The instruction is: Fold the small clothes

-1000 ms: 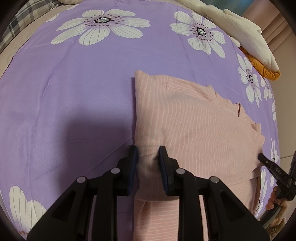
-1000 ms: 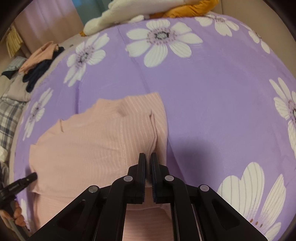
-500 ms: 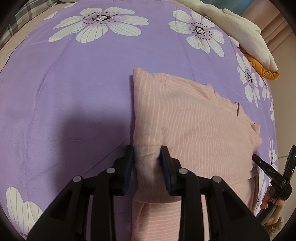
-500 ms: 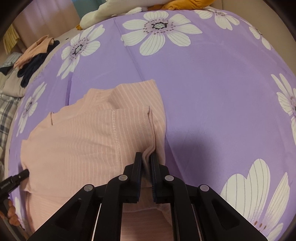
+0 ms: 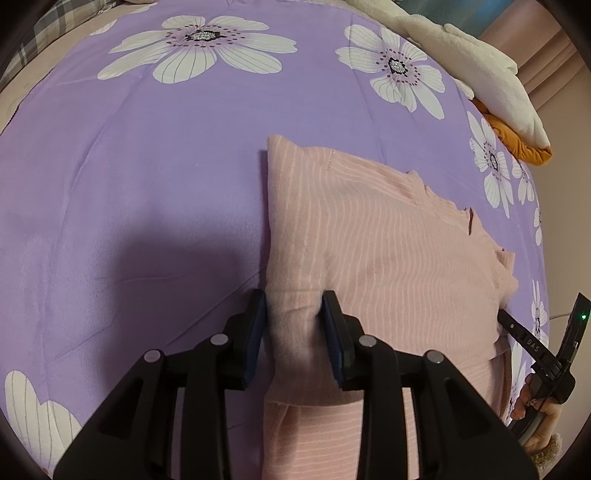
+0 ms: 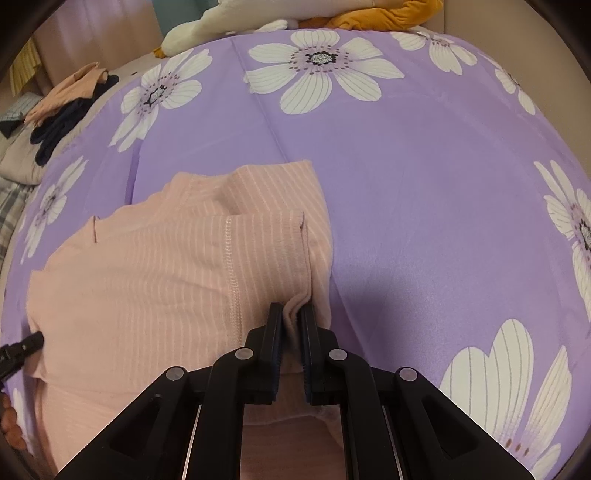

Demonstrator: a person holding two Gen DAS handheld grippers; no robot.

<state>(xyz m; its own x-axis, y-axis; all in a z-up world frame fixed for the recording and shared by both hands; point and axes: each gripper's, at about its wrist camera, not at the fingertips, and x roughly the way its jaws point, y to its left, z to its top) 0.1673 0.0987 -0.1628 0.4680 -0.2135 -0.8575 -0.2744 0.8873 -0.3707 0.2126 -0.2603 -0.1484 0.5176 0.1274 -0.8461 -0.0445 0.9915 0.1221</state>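
Note:
A pink garment with thin white stripes point(image 5: 388, 251) lies folded on a purple bedspread with white flowers point(image 5: 147, 184). My left gripper point(image 5: 294, 314) grips the thick folded left edge of the garment, which fills the gap between its pads. In the right wrist view the same garment point(image 6: 147, 280) shows a stitched hem across its top layer. There my right gripper point(image 6: 291, 317) is shut on a pinched ridge at the garment's right edge. Both grippers sit low on the near side of the cloth.
The bedspread point(image 6: 424, 203) runs wide beyond the garment. A white plush blanket point(image 5: 480, 74) and an orange cloth point(image 5: 517, 144) lie at the far right edge. A pile of dark and peach clothes point(image 6: 66, 107) sits far left. Plaid fabric point(image 5: 44, 33) shows at the upper left.
The left jaws stand slightly wider around the folded edge than a second ago. The right gripper has kept its pinch and both views have shifted only a little.

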